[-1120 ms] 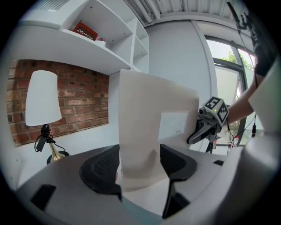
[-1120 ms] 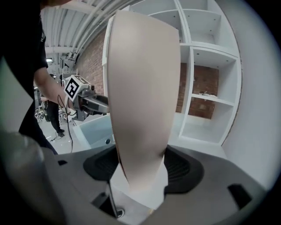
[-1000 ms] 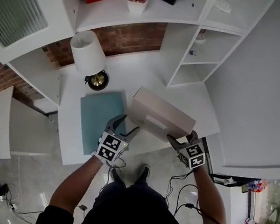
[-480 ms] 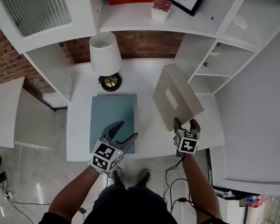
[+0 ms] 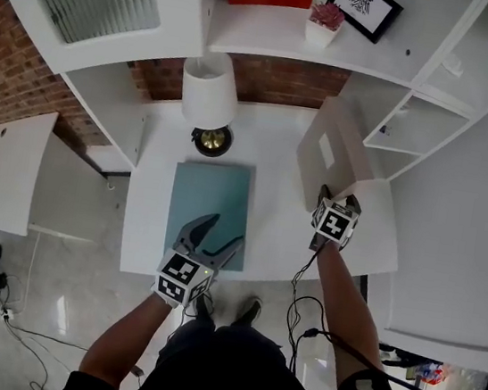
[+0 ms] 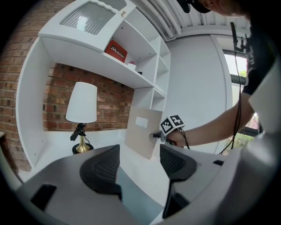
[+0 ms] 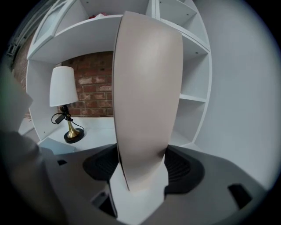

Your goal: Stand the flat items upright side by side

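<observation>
Two flat items, shown in three views.

**Head view:** the beige panel (image 5: 331,152) is held upright toward 2 o'clock on the surface (image 5: 271,229). The right gripper (image 5: 337,199) has its jaws clamped on the panel's near edge. The teal panel (image 5: 211,203) lies flat at centre. The left gripper (image 5: 224,230) hovers over its 6 o'clock edge. A lamp (image 5: 208,94) stands at 12 o'clock of the teal panel, and a shelf unit (image 5: 416,124) crowds the beige one at 3 o'clock.

**Left gripper view:** the jaws stand apart with nothing between them. Whether the beige panel's lower edge touches the surface cannot be told.

**Right gripper view:** both pads press on the beige panel low down.

**Likely hazards:** the tall panel is gripped only at one edge and has nothing to lean on, so it may topple on release. The teal panel's thin edge may slip from the jaws.
</observation>
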`<state>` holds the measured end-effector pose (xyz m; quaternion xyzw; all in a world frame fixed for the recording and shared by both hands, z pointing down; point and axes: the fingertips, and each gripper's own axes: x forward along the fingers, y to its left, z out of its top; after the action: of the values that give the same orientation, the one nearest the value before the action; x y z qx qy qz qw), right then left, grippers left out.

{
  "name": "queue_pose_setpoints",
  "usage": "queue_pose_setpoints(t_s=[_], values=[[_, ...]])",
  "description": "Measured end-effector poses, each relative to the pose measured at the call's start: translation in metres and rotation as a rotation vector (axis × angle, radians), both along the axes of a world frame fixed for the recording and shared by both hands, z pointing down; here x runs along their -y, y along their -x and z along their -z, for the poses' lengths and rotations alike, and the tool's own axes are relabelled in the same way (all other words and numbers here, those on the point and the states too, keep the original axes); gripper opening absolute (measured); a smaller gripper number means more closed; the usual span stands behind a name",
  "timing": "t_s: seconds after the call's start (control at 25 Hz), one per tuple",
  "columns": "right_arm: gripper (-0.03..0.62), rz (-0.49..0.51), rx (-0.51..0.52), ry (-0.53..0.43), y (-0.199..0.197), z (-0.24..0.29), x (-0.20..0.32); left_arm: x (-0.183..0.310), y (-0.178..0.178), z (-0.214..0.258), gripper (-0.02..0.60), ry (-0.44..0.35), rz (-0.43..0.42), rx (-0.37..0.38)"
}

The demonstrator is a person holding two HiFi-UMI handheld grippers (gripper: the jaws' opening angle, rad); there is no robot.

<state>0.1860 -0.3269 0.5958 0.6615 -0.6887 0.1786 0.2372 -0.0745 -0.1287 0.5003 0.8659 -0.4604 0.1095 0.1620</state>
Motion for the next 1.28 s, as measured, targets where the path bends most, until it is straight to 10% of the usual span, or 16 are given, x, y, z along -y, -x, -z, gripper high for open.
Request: queue_pose_setpoints(t_s=[1.28], values=[[0.331, -0.171, -0.080, 0.010, 0.010, -0.005, 0.123, 0.017, 0.063, -0.012, 0.256, 0.051, 0.116, -0.020]])
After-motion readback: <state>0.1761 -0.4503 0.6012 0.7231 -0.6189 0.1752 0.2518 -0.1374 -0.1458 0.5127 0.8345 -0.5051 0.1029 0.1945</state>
